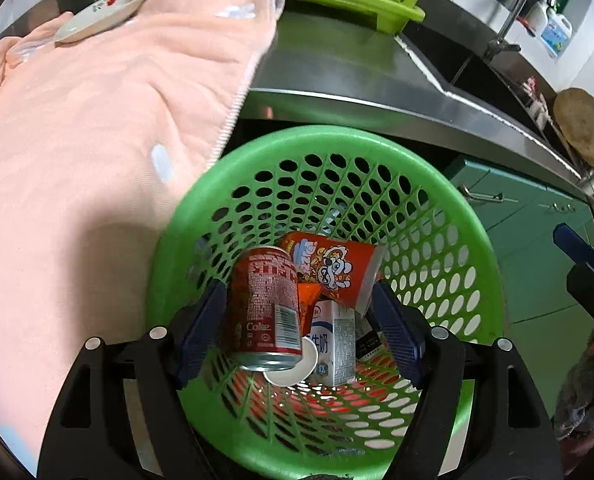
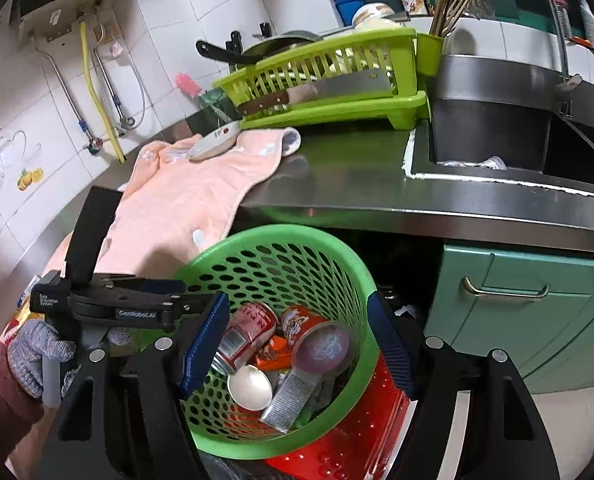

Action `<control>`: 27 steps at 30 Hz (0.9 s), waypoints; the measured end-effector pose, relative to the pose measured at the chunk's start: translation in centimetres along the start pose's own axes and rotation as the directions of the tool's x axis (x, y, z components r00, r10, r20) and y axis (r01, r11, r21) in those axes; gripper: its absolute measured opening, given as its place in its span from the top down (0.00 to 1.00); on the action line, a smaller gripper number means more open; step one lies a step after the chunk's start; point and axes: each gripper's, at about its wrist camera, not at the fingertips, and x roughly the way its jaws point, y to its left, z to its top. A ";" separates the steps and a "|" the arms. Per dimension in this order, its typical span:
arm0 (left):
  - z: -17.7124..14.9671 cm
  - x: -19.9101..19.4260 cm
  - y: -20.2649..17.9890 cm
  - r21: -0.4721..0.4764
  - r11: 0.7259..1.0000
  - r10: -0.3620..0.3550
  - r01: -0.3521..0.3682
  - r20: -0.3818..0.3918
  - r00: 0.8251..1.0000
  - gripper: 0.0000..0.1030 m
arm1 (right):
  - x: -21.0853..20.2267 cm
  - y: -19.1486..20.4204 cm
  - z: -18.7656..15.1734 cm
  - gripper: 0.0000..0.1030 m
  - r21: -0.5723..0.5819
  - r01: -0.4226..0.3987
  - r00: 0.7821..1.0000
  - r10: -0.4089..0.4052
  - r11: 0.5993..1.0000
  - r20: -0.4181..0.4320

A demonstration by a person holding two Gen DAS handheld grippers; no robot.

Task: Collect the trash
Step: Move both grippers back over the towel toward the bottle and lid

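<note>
Nearest, left gripper [image 1: 299, 320] poised over the green basket [image 1: 473, 240], jaws spread, blue pads on either side of the trash below and pressing on nothing. Right gripper [image 2: 301, 344] likewise spread over the same basket, nothing pinched between its pads; near its left pad, the left gripper's black body, gripped by a grey-gloved hand [image 2: 33, 354] with a pink sleeve. Inside the basket, 5 pieces of trash lying together: a red Coke can [image 1: 265, 312] on its side at left, touching a small white cup [image 1: 293, 372], a white milk carton [image 1: 337, 344] just right of the can, an orange wrapper [image 1: 309, 300] behind, and a red snack cup [image 1: 333, 268] tilted at the far side. Under the basket, a red perforated surface [image 2: 349, 440]. Farther off, a steel counter [image 2: 357, 184] with a pink towel [image 1: 97, 140] hanging over its edge beside the basket. On the towel's far end, a white dish [image 1: 101, 14]. Beyond, a lime dish rack [image 2: 337, 96] holding a cleaver [image 2: 325, 90], and a sink [image 2: 537, 148] at right. Below the counter at right, green cabinet doors [image 2: 537, 320].
</note>
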 end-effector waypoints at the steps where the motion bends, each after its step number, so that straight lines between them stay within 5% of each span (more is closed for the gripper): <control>1: -0.2 -0.8 0.2 -0.003 1.000 -0.006 0.006 0.014 1.000 0.28 | -0.2 0.2 0.1 0.29 -0.002 -0.003 1.000 0.003 1.000 0.006; 8: -2.8 -6.4 1.5 -0.013 0.999 0.032 -0.031 0.100 0.994 0.28 | -1.6 3.0 0.7 0.24 -0.035 0.020 0.997 -0.018 0.999 0.073; 15: -6.8 -13.1 5.4 -0.085 0.994 0.084 -0.069 0.185 0.979 0.28 | -0.6 8.1 1.0 0.23 -0.129 -0.034 0.999 0.038 0.991 0.031; 27: -14.6 -24.0 15.3 -0.235 0.941 0.300 -0.243 0.248 0.921 0.24 | 3.2 19.7 1.3 0.16 -0.246 -0.213 0.977 0.207 0.945 -0.048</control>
